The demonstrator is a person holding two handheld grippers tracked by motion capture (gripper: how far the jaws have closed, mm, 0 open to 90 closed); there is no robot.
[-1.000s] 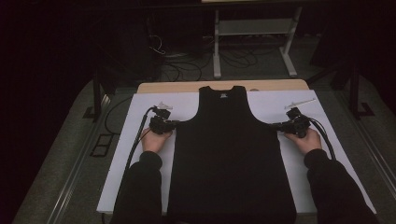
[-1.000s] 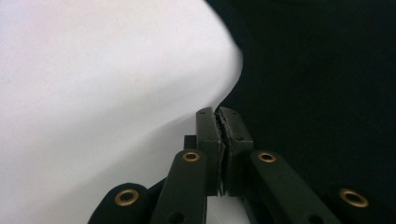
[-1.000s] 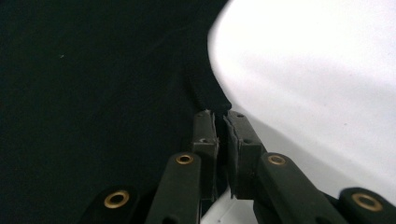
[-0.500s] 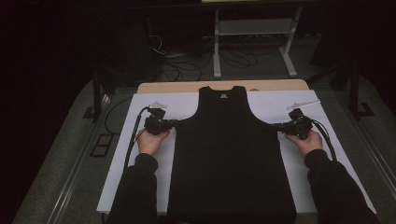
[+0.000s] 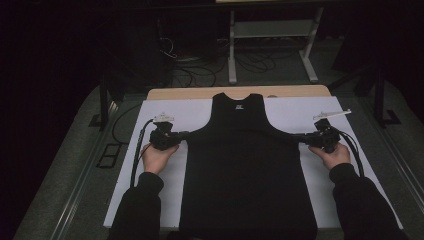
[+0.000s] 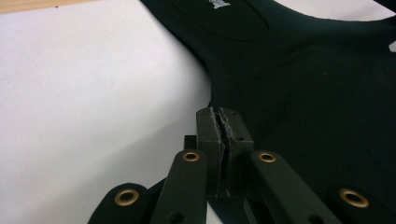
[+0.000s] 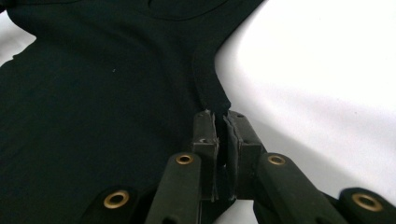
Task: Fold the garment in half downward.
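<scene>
**Ana:** Across the white worktop (image 5: 150, 200) lies a black sleeveless top (image 5: 247, 170), flat on its back, neck opening toward the far edge and hem toward the person. Why are both hands out at the sides?

**Ben:** Each one pinches the garment at an armhole corner. The left gripper (image 5: 172, 136) has its jaws clamped together on the fabric edge at the left underarm; in the left gripper view the pads (image 6: 212, 135) meet with only a thin fold of cloth between them. The right gripper (image 5: 306, 137) does the same at the right underarm, jaws pressed on a narrow tongue of the hem binding.

**Ana:** So the cloth is drawn out to points there?

**Ben:** Yes, the sides stretch toward each gripper, which I'd judge is meant to pull the body taut and smooth, or to lift it for a fold. Holding both corners at one height keeps the top square to the worktop.

**Ana:** And the surface?

**Ben:** A white sheet over a pale wooden board (image 5: 200, 92), whose strip shows at the far edge. It's smooth, so the cloth should slide easily.

**Ana:** The room?

**Ben:** Dark. A grey metal stand (image 5: 270, 35) and loose cables (image 5: 200, 67) sit on the floor beyond the worktop.
</scene>
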